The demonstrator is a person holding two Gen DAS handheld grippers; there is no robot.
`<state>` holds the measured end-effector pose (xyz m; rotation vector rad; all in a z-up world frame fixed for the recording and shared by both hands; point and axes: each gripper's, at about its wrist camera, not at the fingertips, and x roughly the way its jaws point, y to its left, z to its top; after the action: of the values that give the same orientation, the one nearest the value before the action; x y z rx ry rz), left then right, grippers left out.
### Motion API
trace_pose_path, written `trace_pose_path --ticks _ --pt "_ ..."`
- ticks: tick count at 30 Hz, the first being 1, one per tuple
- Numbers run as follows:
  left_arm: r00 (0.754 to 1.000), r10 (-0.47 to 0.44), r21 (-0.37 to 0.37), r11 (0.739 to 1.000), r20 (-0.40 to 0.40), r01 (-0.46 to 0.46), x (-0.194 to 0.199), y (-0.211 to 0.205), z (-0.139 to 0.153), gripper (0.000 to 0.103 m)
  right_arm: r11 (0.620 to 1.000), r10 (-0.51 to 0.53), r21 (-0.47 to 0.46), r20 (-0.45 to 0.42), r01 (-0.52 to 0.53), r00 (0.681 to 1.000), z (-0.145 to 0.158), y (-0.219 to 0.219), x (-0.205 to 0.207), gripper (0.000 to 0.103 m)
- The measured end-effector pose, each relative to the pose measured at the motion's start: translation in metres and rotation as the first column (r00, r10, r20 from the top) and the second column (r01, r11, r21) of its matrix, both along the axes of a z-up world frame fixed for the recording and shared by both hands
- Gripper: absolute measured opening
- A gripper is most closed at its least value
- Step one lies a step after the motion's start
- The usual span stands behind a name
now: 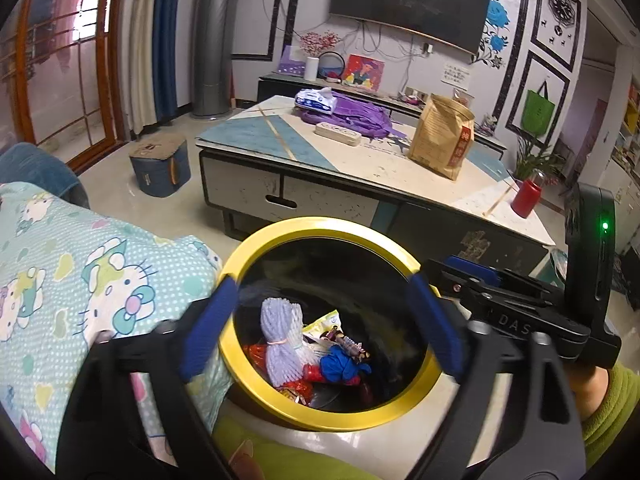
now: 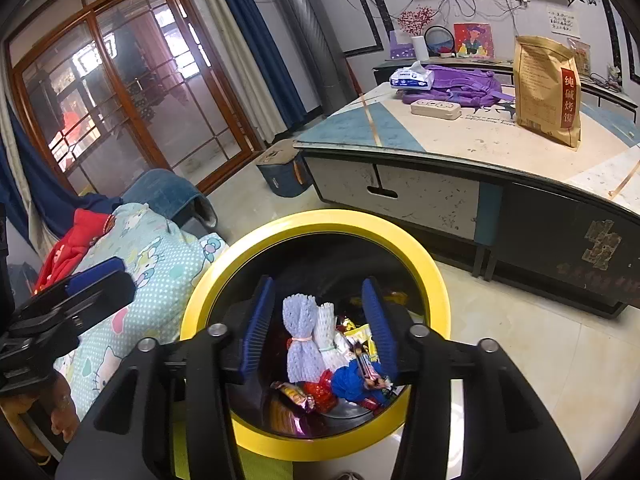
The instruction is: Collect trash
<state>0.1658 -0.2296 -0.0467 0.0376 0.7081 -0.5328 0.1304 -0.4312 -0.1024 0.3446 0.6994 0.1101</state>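
A round bin with a yellow rim [image 1: 328, 226] [image 2: 320, 220] stands on the floor right below both grippers. In it lie a lavender foam net [image 1: 276, 340] [image 2: 300, 336], a white foam net [image 2: 328, 336], a crumpled blue piece [image 1: 340, 364] [image 2: 348, 380] and red and shiny wrappers [image 2: 320, 394]. My left gripper [image 1: 323, 282] hangs over the bin mouth, jaws spread wide and empty. My right gripper [image 2: 318, 282] also hovers over the bin, open, its blue pads apart from the trash below. Each gripper shows at the edge of the other's view.
A cartoon-cat blanket [image 1: 100, 272] lies against the bin's left side. Beyond the bin stands a low coffee table [image 1: 360, 168] with a brown paper bag [image 1: 442, 136], a purple backpack [image 1: 352, 114] and a red cup [image 1: 528, 196]. A blue box stool [image 1: 160, 168] sits on the floor.
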Motion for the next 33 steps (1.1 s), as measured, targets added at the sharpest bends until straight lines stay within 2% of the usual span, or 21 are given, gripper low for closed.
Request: trace_pose_path --ticks 1,7,10,12,16,18,28,33 --pt "1.000 0.005 0.000 1.000 0.002 -0.005 0.000 0.001 0.001 0.092 1.000 -0.004 -0.001 0.002 0.004 1.000 0.000 -0.001 0.000 0.051" --pt "0.999 0.040 -0.001 0.999 0.006 -0.040 0.000 0.010 0.006 0.092 1.000 -0.019 -0.025 0.008 0.019 1.000 0.004 -0.002 -0.002 0.062" --pt "0.998 0.058 -0.005 0.998 0.008 -0.058 -0.002 0.017 0.008 0.092 0.998 -0.025 -0.055 0.026 0.026 0.999 0.009 0.001 -0.005 0.070" --pt "0.997 0.072 -0.010 0.997 0.011 -0.072 -0.003 0.025 0.011 0.092 0.997 -0.030 -0.075 0.042 0.033 0.999 0.015 0.005 -0.007 0.081" --pt "0.994 0.107 -0.017 0.994 0.015 -0.107 -0.006 0.040 0.016 0.092 0.995 -0.011 -0.102 0.070 0.018 0.997 0.026 0.017 -0.010 0.089" --pt "0.990 0.136 -0.018 0.991 0.023 -0.135 -0.008 0.050 0.019 0.092 0.992 0.002 -0.126 0.087 0.009 0.996 0.033 0.026 -0.011 0.096" --pt "0.966 0.248 -0.019 0.969 0.068 -0.248 -0.025 0.105 0.036 0.092 0.980 0.091 -0.191 0.157 -0.060 0.983 0.054 0.084 -0.022 0.097" --pt "0.948 0.300 -0.007 0.954 0.104 -0.301 -0.042 0.132 0.039 0.092 0.967 0.166 -0.226 0.211 -0.118 0.963 0.061 0.120 -0.035 0.097"
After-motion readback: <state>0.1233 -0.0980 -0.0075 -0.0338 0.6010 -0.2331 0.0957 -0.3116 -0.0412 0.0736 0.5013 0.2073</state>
